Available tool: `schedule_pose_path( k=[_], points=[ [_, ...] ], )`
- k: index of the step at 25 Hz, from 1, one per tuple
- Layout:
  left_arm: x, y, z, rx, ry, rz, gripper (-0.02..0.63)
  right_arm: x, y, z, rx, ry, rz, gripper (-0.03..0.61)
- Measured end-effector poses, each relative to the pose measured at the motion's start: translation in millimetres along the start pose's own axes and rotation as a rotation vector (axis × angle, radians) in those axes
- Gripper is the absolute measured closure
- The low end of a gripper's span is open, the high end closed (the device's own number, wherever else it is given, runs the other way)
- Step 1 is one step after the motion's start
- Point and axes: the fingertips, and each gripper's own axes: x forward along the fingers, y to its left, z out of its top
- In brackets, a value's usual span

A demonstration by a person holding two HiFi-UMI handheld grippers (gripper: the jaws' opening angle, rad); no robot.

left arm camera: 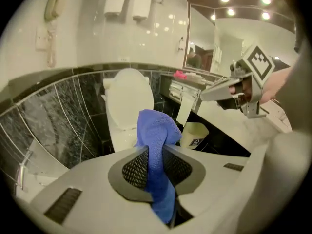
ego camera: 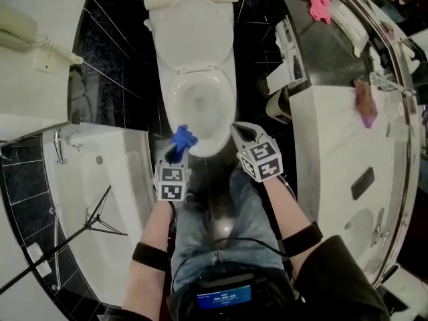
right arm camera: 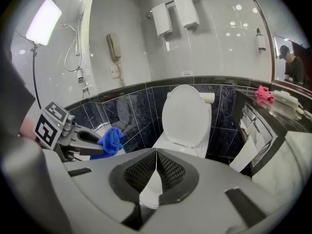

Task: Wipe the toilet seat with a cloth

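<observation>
Head view: left gripper (ego camera: pixel 174 155) clamps the blue cloth (ego camera: pixel 182 139) just off the toilet seat's (ego camera: pixel 172 99) front rim. Right gripper (ego camera: pixel 241 132), jaws together and empty, hovers beside that rim. The bin's label (left arm camera: pixel 196 142) is too small to read.

The cloth (left arm camera: pixel 157 130) looks soft, nubbly and matt. The toilet (ego camera: pixel 194 39) is glossy white, the dark tiles (ego camera: pixel 110 79) polished, the counter (ego camera: pixel 324 149) smooth pale stone.
</observation>
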Motion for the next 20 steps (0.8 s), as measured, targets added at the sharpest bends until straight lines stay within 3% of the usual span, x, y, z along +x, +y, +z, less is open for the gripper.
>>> schedule_pose_path(
  k=[9, 13, 20],
  points=[
    [-206.6, 36.9, 68.9, 0.001, -0.153, 0.088, 0.545, -129.1, 74.0, 54.4, 0.012, -0.078, -0.053, 0.564],
    [-259.9, 37.2, 79.9, 0.007, -0.211, 0.103, 0.545, -169.8, 97.1, 63.3, 0.016, -0.111, -0.087, 0.564],
    [-322.2, 22.2, 78.9, -0.066, -0.274, 0.144, 0.545, -228.1, 114.8, 61.3, 0.005, -0.137, -0.105, 0.563]
  ],
)
